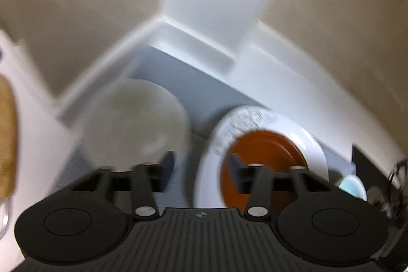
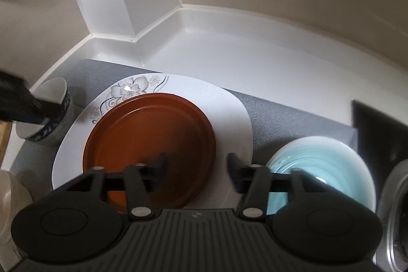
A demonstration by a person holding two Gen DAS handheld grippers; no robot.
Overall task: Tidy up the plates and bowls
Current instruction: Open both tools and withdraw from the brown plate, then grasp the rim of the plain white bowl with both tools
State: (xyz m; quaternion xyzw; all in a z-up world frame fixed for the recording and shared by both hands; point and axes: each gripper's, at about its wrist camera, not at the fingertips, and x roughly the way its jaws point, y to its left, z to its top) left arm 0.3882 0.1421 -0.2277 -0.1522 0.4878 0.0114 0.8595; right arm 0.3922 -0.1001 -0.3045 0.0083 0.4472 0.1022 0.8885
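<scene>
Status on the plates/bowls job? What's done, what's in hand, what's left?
Done: brown plate is stacked on the floral plate on the grey mat.
In hand: the left claw reaches into the small bowl; whether it grips is unclear. Right claw is open, over the plates.
Left: blue bowl and a pale bowl sit apart, unstacked.

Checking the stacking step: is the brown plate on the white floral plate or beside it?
On it: the brown plate lies flat inside the white floral plate's rim.
</scene>
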